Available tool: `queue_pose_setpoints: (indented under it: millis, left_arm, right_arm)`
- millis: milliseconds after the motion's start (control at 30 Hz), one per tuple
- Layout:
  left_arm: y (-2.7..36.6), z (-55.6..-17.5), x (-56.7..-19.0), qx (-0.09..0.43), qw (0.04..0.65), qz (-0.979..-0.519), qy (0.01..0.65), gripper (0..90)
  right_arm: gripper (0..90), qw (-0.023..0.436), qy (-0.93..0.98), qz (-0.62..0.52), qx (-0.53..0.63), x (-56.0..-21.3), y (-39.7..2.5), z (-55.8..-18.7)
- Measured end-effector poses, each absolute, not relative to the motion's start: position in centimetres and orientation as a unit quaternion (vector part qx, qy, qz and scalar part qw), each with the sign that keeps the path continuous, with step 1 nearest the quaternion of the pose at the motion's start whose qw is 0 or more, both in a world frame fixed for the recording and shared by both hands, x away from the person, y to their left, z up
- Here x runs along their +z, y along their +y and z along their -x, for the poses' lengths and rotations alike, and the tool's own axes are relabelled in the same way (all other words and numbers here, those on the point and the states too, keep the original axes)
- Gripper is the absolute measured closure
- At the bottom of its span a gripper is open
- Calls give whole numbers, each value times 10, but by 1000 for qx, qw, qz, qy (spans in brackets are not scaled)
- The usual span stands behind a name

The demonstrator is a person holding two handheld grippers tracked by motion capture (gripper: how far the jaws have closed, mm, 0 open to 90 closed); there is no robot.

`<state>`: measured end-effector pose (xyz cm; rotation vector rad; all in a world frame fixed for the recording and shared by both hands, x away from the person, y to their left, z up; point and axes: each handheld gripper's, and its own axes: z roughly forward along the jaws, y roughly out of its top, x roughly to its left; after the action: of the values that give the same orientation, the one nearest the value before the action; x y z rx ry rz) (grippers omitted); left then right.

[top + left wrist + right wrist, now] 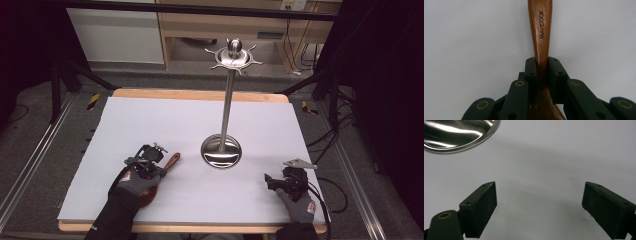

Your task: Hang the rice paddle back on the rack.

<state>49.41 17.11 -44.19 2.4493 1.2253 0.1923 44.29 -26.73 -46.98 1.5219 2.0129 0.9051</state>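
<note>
A brown wooden spoon (540,32) marked MAXCOOK lies on the white table cover, its handle (171,161) pointing toward the steel stand. My left gripper (541,72) is shut on the narrow neck of that spoon, and it sits at the front left (146,162) in the high view. The spoon's bowl (148,196) shows under the gloved left hand. A steel utensil stand (222,151) with a round base, a tall pole and a hooked crown (234,56) rises mid-table. My right gripper (539,207) stands open over bare cover at the front right (272,181), nothing between its jaws.
The white cover (150,125) spreads over a wooden table. The stand's shiny base rim (461,137) lies up and left of the right gripper. Black frame legs and cables (325,140) flank the table; a wooden cabinet (225,25) stands behind.
</note>
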Motion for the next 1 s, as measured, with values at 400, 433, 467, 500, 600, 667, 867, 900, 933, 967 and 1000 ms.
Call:
queue_pose_setpoints:
  millis: [400,433,467,500,600,667,867,900,933,967,1000]
  left_arm:
    - [180,-480,-423,87,237,-868,427,784]
    - [180,-479,-421,87,242,-867,427,784]
    - [181,-478,-420,89,245,-866,427,784]
    - [181,-478,-420,89,245,-866,427,784]
    - [183,-474,-415,95,260,-861,426,784]
    - [184,-472,-412,95,264,-861,425,784]
    - [188,-469,-402,104,279,-855,424,783]
    - [188,-469,-401,104,281,-855,424,783]
    - [189,-469,-399,101,285,-854,424,784]
    - [190,-468,-397,106,291,-851,424,783]
    - [191,-468,-394,109,299,-848,424,783]
  right_arm:
    - [130,226,730,-555,329,-470,-268,-443]
    - [130,227,731,-553,329,-470,-268,-443]
    - [130,227,730,-554,330,-470,-268,-443]
    - [130,227,730,-554,330,-470,-268,-443]
    - [130,225,728,-556,331,-470,-268,-442]
    - [131,225,729,-556,331,-470,-268,-442]
    - [130,228,729,-554,331,-469,-268,-442]
    - [130,228,729,-554,331,-469,-268,-442]
    - [130,227,729,-554,332,-469,-268,-442]
    - [131,226,728,-555,332,-469,-268,-442]
    - [130,230,729,-554,330,-469,-268,-442]
